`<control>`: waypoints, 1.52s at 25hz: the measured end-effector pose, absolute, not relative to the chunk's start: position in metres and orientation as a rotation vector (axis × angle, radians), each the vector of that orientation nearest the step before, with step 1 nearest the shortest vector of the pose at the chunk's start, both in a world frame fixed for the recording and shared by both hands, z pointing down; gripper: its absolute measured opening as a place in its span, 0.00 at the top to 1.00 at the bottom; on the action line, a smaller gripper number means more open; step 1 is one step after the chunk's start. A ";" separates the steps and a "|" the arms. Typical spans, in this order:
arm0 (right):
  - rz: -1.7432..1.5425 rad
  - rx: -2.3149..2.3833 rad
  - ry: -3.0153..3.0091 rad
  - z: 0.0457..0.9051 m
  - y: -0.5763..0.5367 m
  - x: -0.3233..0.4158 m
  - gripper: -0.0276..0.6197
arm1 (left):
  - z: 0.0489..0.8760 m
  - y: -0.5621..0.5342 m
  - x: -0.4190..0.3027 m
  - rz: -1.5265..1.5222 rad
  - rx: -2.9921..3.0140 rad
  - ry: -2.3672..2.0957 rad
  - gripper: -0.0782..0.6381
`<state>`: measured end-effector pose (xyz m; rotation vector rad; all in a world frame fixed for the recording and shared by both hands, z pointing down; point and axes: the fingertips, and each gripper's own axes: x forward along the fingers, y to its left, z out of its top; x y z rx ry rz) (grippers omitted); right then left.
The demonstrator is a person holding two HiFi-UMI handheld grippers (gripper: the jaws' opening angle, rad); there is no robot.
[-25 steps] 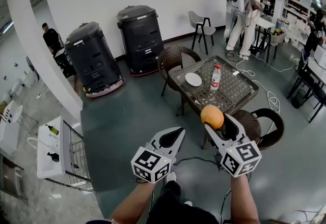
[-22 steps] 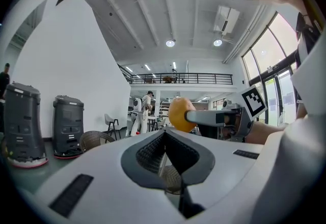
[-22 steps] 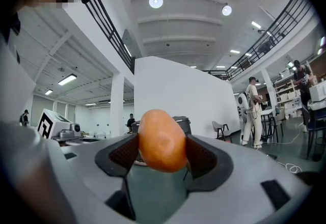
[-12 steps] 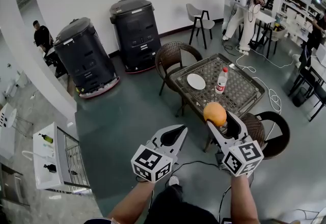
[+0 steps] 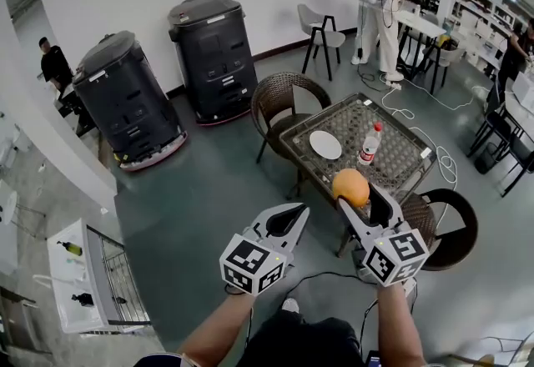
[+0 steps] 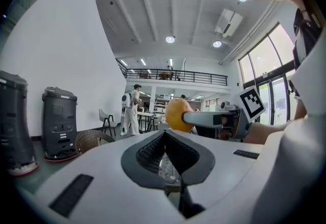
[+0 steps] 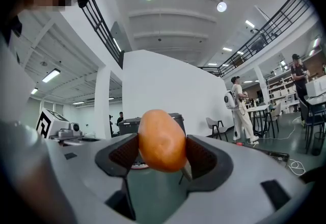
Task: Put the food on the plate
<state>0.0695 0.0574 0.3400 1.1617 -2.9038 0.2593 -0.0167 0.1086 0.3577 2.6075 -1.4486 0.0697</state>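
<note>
Right gripper [image 5: 357, 195] clamps the orange [image 5: 350, 187] short of the table's [image 5: 402, 163] near edge, plate [image 5: 325, 144] farther in; left gripper [image 5: 294, 212] closed, empty

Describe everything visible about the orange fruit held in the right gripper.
The round orange fruit is whole, slightly oval and smooth-skinned, with no stem or leaf showing. It is held in the air, clamped at its two sides between the dark ribbed fingers of the right gripper. Nothing else touches it. It is not on the white round plate, which lies farther off on the table.
</note>
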 end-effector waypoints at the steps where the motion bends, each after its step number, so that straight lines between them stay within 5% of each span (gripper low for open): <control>1: 0.257 1.166 -2.900 0.340 0.054 0.067 0.49 | 0.358 0.105 -0.020 0.068 2.611 -1.443 0.88; 38: 0.338 1.167 -2.809 0.423 -0.194 0.025 0.49 | 0.430 -0.155 -0.080 0.185 2.563 -1.432 0.88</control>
